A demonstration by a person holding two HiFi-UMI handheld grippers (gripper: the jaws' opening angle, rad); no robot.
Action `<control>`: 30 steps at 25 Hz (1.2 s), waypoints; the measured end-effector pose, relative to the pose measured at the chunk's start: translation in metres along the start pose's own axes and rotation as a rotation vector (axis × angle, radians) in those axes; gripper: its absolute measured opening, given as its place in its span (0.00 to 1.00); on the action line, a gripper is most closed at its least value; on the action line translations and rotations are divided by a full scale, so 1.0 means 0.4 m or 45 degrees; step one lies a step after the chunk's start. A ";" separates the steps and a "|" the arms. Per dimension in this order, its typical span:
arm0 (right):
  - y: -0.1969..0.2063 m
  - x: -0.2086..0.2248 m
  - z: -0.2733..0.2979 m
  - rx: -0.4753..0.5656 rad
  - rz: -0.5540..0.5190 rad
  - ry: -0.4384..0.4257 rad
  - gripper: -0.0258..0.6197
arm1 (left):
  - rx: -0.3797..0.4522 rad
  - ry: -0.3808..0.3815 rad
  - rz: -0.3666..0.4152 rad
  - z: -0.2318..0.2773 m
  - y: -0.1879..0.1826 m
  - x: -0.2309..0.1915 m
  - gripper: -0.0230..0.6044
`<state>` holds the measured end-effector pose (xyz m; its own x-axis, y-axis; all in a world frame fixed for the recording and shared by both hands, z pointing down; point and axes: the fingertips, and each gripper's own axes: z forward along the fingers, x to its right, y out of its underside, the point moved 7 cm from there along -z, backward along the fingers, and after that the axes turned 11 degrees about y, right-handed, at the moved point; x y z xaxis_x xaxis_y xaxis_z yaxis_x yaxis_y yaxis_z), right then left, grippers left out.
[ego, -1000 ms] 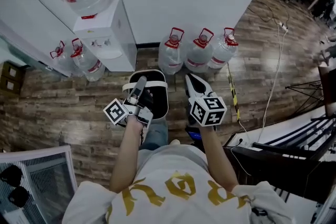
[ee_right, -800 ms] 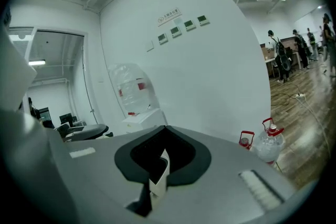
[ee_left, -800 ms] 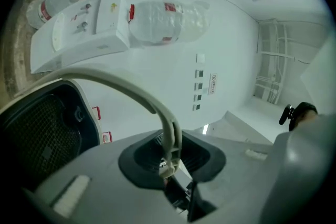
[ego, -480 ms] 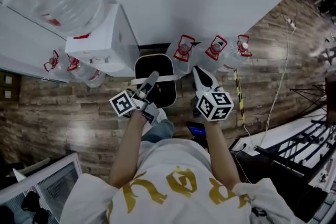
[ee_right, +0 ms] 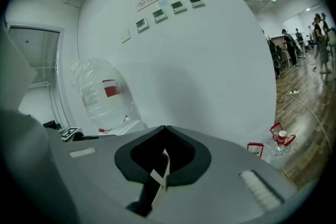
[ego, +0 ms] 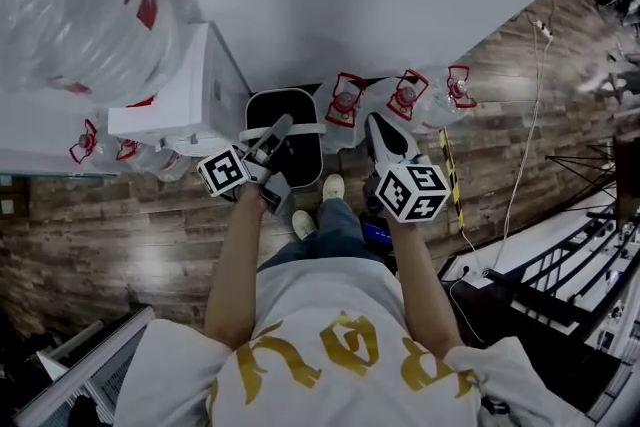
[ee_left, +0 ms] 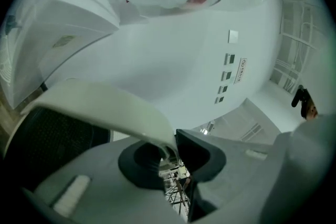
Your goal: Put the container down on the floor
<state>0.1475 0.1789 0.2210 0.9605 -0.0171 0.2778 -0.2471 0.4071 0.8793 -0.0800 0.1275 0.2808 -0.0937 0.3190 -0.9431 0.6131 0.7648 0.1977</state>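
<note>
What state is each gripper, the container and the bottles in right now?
container: open-topped, white handle raised; floor contact unclear.
left gripper: shut on the white handle.
right gripper: shut, empty.
floor jugs: upright, capped.
dispenser bottle: inverted on the water dispenser.

Your left gripper (ego: 281, 129) covers the middle of the container's (ego: 305, 170) white handle (ego: 306, 128), and the container's base is out of sight below its rim, so you cannot tell whether it touches the floor (ego: 150, 215). Up and left of that gripper, the blurred water bottle (ego: 70, 5) runs off the head view's edge. The pale strip (ee_right: 159, 176) between your right gripper's (ee_right: 165, 131) jaws is too small to name.
</note>
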 end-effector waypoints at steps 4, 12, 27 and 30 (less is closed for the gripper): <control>-0.001 -0.008 0.049 -0.022 -0.007 -0.011 0.08 | 0.008 -0.003 -0.023 0.008 -0.022 -0.027 0.15; 0.023 -0.037 0.159 -0.075 -0.011 -0.078 0.08 | 0.000 -0.056 -0.050 0.005 -0.032 -0.084 0.15; 0.097 0.001 0.305 -0.217 -0.021 -0.153 0.08 | -0.088 -0.250 -0.014 0.015 -0.085 -0.281 0.16; 0.101 0.015 0.341 -0.259 -0.002 -0.141 0.08 | -0.127 -0.293 -0.012 0.024 -0.089 -0.313 0.16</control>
<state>0.1257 0.0707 0.3108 0.9381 -0.1137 0.3272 -0.2039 0.5823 0.7870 -0.0827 0.0549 0.3892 0.0892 0.1841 -0.9788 0.5312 0.8225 0.2031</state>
